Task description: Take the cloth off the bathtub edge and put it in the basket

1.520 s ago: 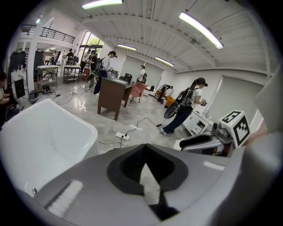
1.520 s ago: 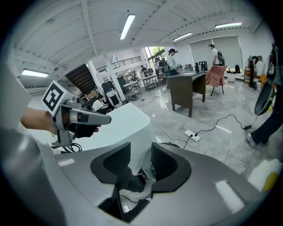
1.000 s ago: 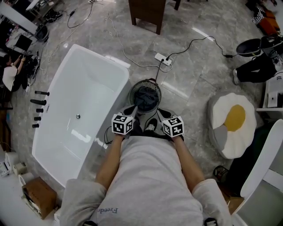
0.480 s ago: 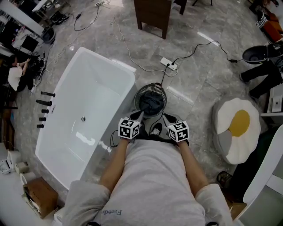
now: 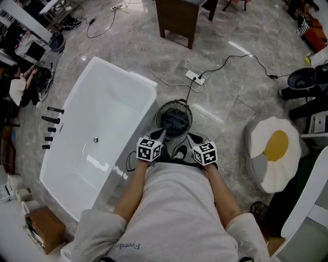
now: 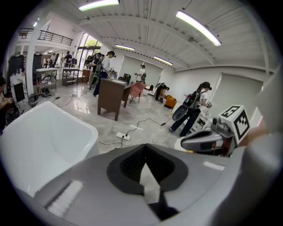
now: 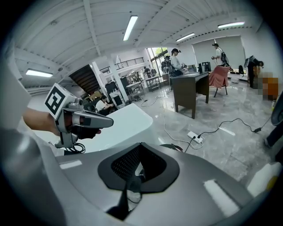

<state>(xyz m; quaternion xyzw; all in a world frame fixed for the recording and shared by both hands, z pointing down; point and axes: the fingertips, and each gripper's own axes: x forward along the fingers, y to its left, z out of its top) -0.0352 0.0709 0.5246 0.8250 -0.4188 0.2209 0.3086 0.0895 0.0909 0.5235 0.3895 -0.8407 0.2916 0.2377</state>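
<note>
Cloth (image 5: 175,122), one, lies in one basket (image 5: 160,112).

From overhead, the person's torso (image 5: 174,204) is blocking the floor (image 5: 225,92) at the bathtub's (image 5: 66,169) near corner. The dark cloth (image 5: 175,122) is filling the basket (image 5: 159,110) just beside the bathtub, hiding its inside. Beyond the bathtub, a brown desk (image 5: 177,15) is running off the top edge, its far side going unseen.

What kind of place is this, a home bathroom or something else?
Probably not a home bathroom but a large open workshop or lab hall: the white bathtub stands free on a stone-look floor, a power strip with loose cables lies nearby, and long ceiling lights run above a desk.
</note>
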